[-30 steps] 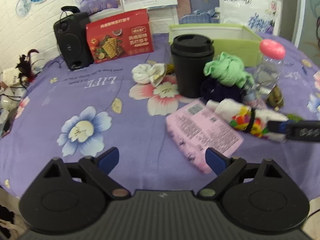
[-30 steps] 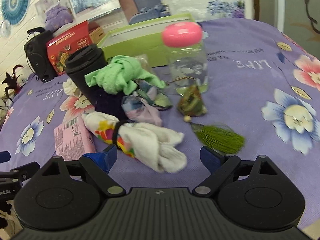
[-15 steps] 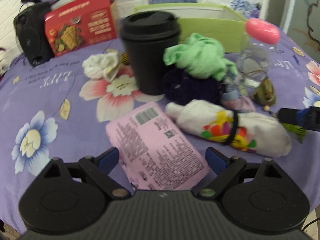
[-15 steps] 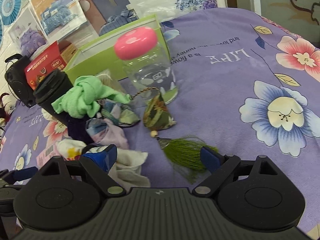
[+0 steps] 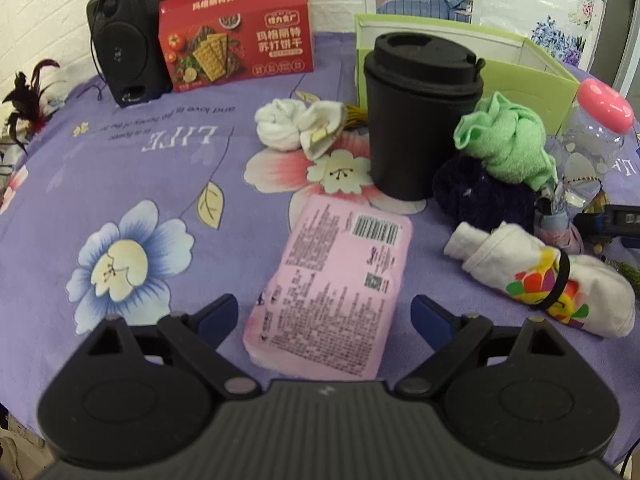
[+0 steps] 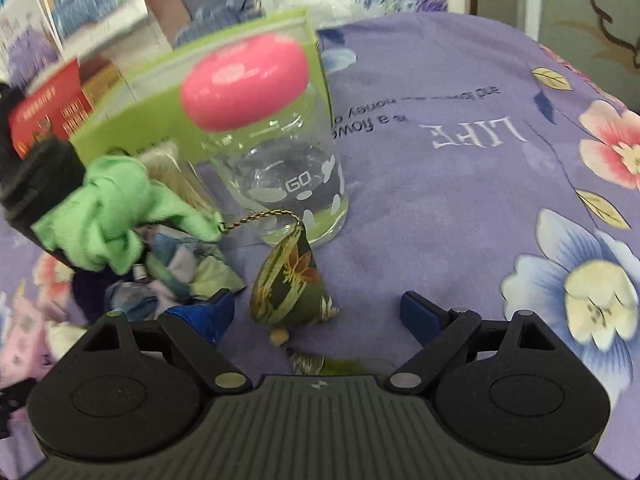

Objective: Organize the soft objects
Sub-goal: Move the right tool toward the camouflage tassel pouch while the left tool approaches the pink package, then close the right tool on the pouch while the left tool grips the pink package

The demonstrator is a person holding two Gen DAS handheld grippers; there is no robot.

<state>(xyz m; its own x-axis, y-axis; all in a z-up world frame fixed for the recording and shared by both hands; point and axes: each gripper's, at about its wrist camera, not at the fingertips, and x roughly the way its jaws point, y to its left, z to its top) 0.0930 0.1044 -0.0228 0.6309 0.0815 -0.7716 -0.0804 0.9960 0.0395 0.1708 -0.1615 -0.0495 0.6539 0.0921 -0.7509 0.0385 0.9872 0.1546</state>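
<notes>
My left gripper [image 5: 325, 316] is open, its fingers on either side of the near end of a pink soft pack [image 5: 336, 284] lying flat on the purple floral cloth. A white rolled cloth with a colourful print and black band [image 5: 544, 280] lies to its right. A green cloth [image 5: 504, 140] sits on a dark purple cloth [image 5: 476, 196]; a white knotted cloth [image 5: 300, 126] lies further back. My right gripper [image 6: 316, 312] is open around a green patterned sachet [image 6: 292, 280] with a tassel. The green cloth [image 6: 108, 216] and a pale patterned cloth [image 6: 180, 268] lie to its left.
A black lidded cup [image 5: 420, 116] stands mid-table. A clear jar with a pink lid [image 6: 272, 152] stands just behind the sachet. A green open box [image 5: 520, 64], a red cracker box [image 5: 236, 56] and a black speaker [image 5: 124, 60] stand at the back.
My left gripper has moved onto the pink pack, now between its fingers. My right gripper has moved forward from the white printed roll to the sachet, close to the jar.
</notes>
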